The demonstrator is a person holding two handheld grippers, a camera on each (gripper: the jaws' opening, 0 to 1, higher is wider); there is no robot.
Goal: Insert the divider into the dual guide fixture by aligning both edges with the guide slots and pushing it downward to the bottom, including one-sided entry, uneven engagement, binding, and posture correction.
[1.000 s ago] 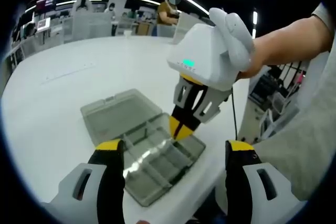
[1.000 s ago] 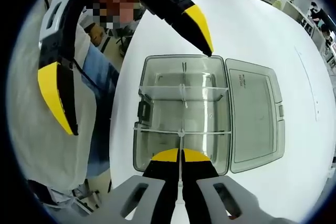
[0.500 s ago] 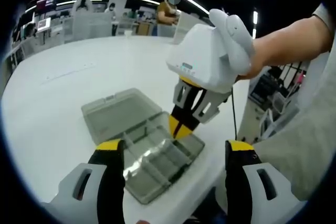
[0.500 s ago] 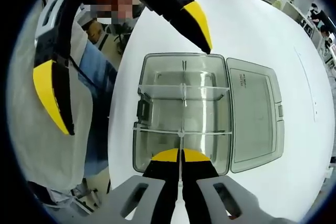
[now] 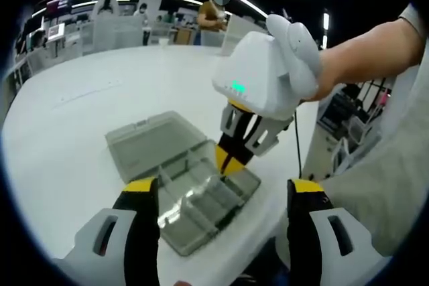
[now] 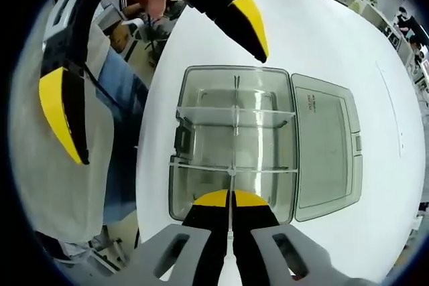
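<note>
1. Left gripper view, from its left side: the white tabletop (image 5: 80, 112) curves away, and on it sits the clear grey box (image 5: 184, 189) with its lid (image 5: 151, 140) folded flat open on the far side.
2. At the bottom of that view the left tongs (image 5: 221, 195) stand wide apart, their yellow tips on either side of the box and holding nothing.
3. Further right, the right tongs (image 5: 226, 159) reach down from a white housing held in a person's hand (image 5: 335, 65); the yellow tips are pressed together over the box's near edge.
4. Right gripper view, from its left side: the left tongs (image 6: 157, 72) enter from above, spread well apart, one yellow tip beside the person's clothing, the other just over the box's far rim.
5. In the middle lies the box (image 6: 234, 149), seen from above, with clear cross walls splitting it into compartments; its lid (image 6: 328, 145) lies open to the right.
6. At the bottom, the right tongs (image 6: 231, 199) are closed on the thin clear divider (image 6: 232, 165) (it shows edge-on as a fine line), which runs from the tips along the box's midline, down inside the box at the near rim. How deep it sits in its slots cannot be told.
</note>
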